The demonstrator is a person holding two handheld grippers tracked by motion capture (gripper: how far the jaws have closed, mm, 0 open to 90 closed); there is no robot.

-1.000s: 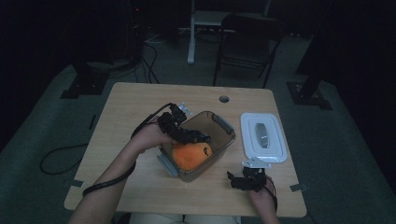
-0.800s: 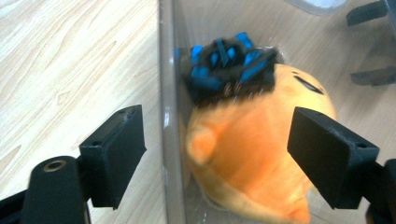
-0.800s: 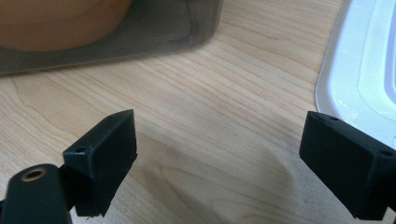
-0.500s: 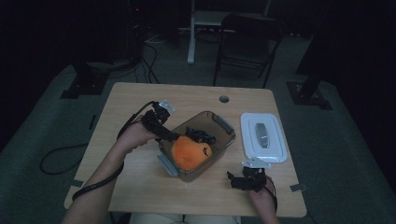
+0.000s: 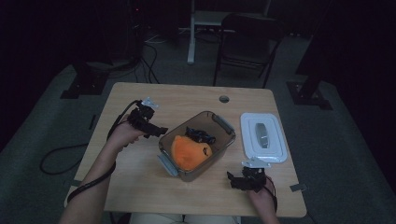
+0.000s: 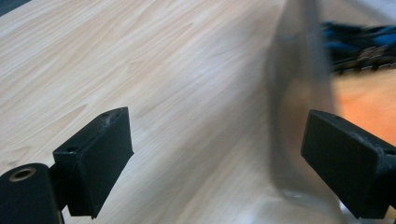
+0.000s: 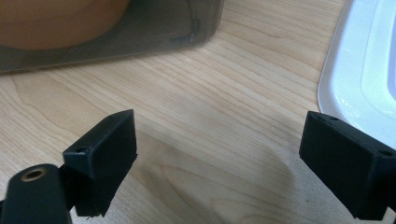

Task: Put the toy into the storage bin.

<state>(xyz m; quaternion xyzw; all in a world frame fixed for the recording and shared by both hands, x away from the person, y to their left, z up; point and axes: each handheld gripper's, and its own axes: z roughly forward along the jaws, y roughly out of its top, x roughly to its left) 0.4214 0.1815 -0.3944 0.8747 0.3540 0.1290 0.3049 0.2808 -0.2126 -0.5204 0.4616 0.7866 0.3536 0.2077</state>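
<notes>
A clear grey-brown container point(image 5: 211, 168) stands in the middle of the table. Inside it are an orange rounded thing point(image 5: 189, 151) and a small dark blue-black thing point(image 5: 201, 135). My left gripper point(image 5: 156, 131) is just left of the container, over bare wood. Its jaws have just been opening, and nothing is between them. In the left gripper view the left gripper point(image 6: 219, 163) has the container's corner point(image 6: 299, 93) close to its right jaw, with the orange thing point(image 6: 366, 100) behind the wall. My right gripper point(image 5: 232, 180) rests open near the table's front edge, empty.
A white lid point(image 5: 275, 151) lies flat to the right of the container. In the right gripper view the lid point(image 7: 359, 70) is just beyond the right jaw and the container point(image 7: 154, 32) is ahead on the left. A folding chair point(image 5: 247, 42) stands behind the table.
My left gripper has moved left, from above the container's far-left corner to the table beside it, and its jaws stand wider. The right gripper has not moved.
</notes>
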